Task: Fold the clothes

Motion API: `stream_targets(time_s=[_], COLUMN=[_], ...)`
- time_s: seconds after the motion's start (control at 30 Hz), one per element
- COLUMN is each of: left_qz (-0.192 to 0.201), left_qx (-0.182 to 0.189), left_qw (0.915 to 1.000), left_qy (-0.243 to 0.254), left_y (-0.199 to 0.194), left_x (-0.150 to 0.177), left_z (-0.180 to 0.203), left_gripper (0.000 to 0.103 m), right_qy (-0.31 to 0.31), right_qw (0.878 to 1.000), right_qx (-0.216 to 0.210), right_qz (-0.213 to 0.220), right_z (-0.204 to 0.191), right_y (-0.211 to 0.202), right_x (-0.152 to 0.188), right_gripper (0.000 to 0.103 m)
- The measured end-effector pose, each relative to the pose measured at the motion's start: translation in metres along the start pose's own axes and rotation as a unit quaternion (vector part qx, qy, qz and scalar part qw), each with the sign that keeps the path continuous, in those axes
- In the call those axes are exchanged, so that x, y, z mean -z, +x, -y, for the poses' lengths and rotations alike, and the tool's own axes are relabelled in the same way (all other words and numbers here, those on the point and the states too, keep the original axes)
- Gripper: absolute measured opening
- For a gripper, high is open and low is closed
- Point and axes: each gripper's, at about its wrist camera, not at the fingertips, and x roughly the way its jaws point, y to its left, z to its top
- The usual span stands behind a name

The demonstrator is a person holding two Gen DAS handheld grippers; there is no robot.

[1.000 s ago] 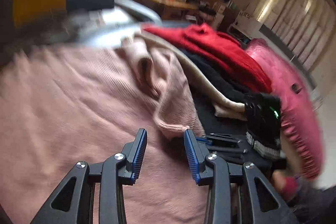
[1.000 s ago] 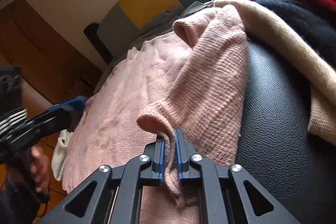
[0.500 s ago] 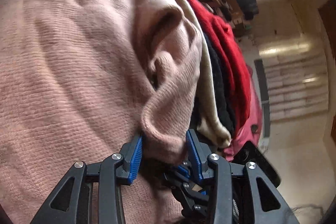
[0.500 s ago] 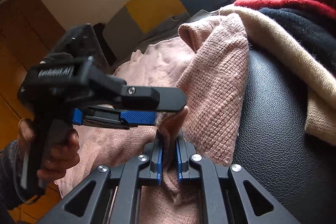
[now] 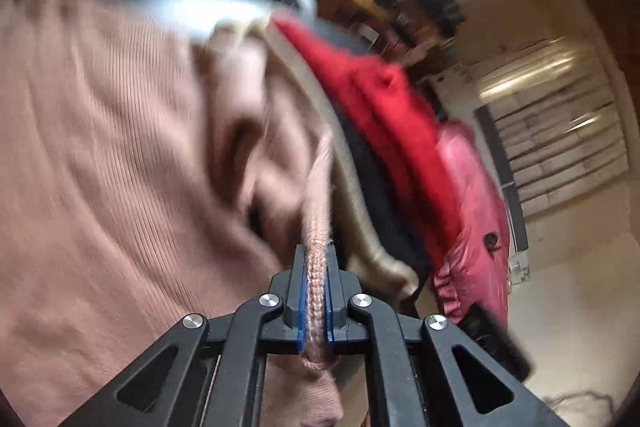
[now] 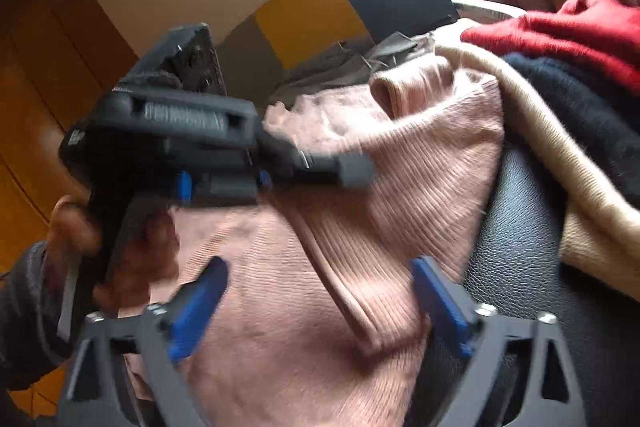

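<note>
A pink ribbed sweater (image 5: 100,167) lies spread on a black leather seat (image 6: 520,247). My left gripper (image 5: 316,259) is closing tight on the sweater's sleeve cuff (image 5: 316,227), which is pinched between the blue pads and sticks out both ways. In the right wrist view the left gripper (image 6: 356,169) reaches in from the left over the sweater (image 6: 280,347), held by a hand (image 6: 120,255). My right gripper (image 6: 320,267) is opening wide. A fold of the sleeve (image 6: 420,167) runs between its fingers, which do not press it.
To the right of the sweater lies a pile: a beige garment (image 6: 560,147), a black one (image 6: 580,99), a red sweater (image 6: 560,31) and a pink jacket (image 5: 472,195). Yellow and dark cushions (image 6: 312,15) stand behind. Bare floor (image 5: 560,287) lies beyond the seat.
The left gripper came over the sleeve cuff and shut on it. The right gripper, which held that cuff, has let go and spread wide, rising a little.
</note>
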Motion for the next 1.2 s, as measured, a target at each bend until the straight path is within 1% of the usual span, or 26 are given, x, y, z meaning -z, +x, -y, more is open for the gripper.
stream_targets(time_s=[0.07,0.13,0.2,0.3,0.33,0.4,0.47,0.57,0.67,0.77,0.9,0.97,1.0,1.03,1.1,1.17,1.2], left_qz=[0.039,0.078,0.102,0.139,0.148,0.164,0.180,0.200,0.209,0.205,0.189,0.175,0.168,0.161,0.148,0.149,0.151], left_qx=[0.006,0.009,0.000,-0.018,-0.023,-0.029,-0.037,-0.048,-0.051,-0.056,-0.066,-0.076,-0.081,-0.091,-0.109,-0.119,-0.118], left_qw=[0.9991,0.9963,0.9936,0.9883,0.9870,0.9844,0.9817,0.9777,0.9762,0.9771,0.9790,0.9796,0.9793,0.9780,0.9739,0.9683,0.9659], left_qy=[0.018,0.037,0.048,0.059,0.059,0.055,0.050,0.041,0.025,0.002,-0.039,-0.064,-0.078,-0.097,-0.134,-0.161,-0.174], left_y=[-0.035,-0.071,-0.091,-0.138,-0.147,-0.172,-0.193,-0.224,-0.241,-0.248,-0.249,-0.243,-0.240,-0.235,-0.226,-0.220,-0.218], left_x=[-0.018,-0.036,-0.051,-0.074,-0.079,-0.090,-0.094,-0.096,-0.090,-0.080,-0.057,-0.039,-0.029,-0.019,0.002,0.024,0.035], left_z=[0.009,0.018,0.025,0.025,0.023,0.016,0.006,-0.016,-0.041,-0.073,-0.132,-0.168,-0.185,-0.204,-0.241,-0.267,-0.279], left_gripper=[0.005,0.005,0.005,0.005,0.005,0.005,0.005,0.005,0.005,0.005,0.004,0.004,0.004,0.004,0.003,0.012,0.021], right_qy=[0.003,0.006,0.006,0.008,0.007,0.006,0.002,-0.004,-0.018,0.000,0.036,0.058,0.056,0.053,0.025,-0.014,-0.030], right_qw=[1.000,1.000,1.000,0.999,0.999,0.999,0.999,0.997,0.994,0.993,0.994,0.993,0.994,0.994,0.996,0.996,0.996], right_qx=[-0.005,-0.004,0.004,0.008,0.006,-0.004,-0.020,-0.057,-0.079,-0.083,-0.057,-0.047,-0.047,-0.046,-0.039,-0.028,-0.023], right_qz=[0.000,-0.006,-0.017,-0.034,-0.037,-0.043,-0.048,-0.056,-0.069,-0.086,-0.091,-0.086,-0.082,-0.079,-0.082,-0.081,-0.080], right_z=[-0.005,-0.008,-0.011,-0.017,-0.016,-0.021,-0.029,-0.038,-0.048,-0.041,-0.023,-0.011,-0.009,-0.009,-0.013,-0.020,-0.023], right_y=[-0.003,-0.002,0.001,0.007,0.009,0.019,0.033,0.049,0.080,0.113,0.146,0.152,0.152,0.151,0.152,0.152,0.152], right_x=[-0.003,-0.003,-0.003,-0.001,-0.002,-0.006,-0.014,-0.024,-0.043,-0.059,-0.072,-0.073,-0.073,-0.072,-0.066,-0.059,-0.056], right_gripper=[0.103,0.103,0.103,0.103,0.103,0.103,0.103,0.103,0.103,0.103,0.103,0.103,0.103,0.103,0.103,0.103,0.103])
